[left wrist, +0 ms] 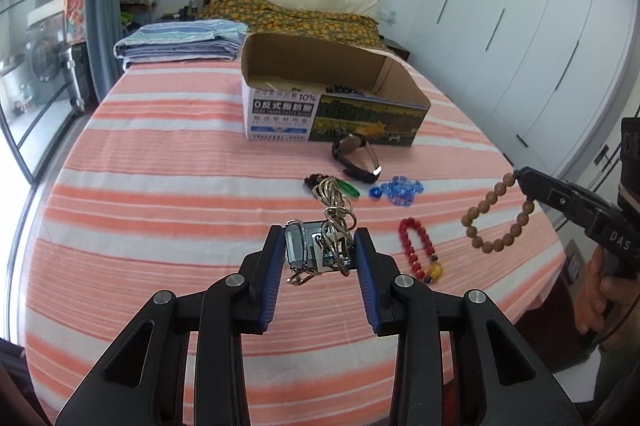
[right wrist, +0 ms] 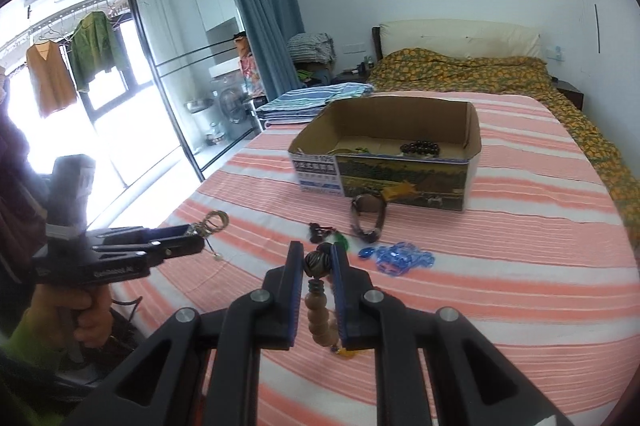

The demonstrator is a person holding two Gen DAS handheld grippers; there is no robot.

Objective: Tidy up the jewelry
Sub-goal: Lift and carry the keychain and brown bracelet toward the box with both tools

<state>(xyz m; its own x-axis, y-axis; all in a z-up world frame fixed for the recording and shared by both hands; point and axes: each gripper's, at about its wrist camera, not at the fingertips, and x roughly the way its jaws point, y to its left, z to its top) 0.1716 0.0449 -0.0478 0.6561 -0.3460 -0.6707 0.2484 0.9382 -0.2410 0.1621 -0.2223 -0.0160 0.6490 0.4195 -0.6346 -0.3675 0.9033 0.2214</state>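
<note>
- Left wrist view: the left gripper (left wrist: 318, 250) has its fingers clamped on a small silvery box (left wrist: 306, 246) wrapped in a metal chain (left wrist: 334, 210), held above the striped bed (left wrist: 160, 186).
- At 3 o'clock, the right gripper (left wrist: 520, 178) pinches a tan wooden bead bracelet (left wrist: 496, 218) that hangs in the air.
- At 12 o'clock stands the open cardboard box (left wrist: 332, 114); before it lie a watch (left wrist: 356, 156), blue beads (left wrist: 400, 188) and a red bead bracelet (left wrist: 416, 246).
</note>
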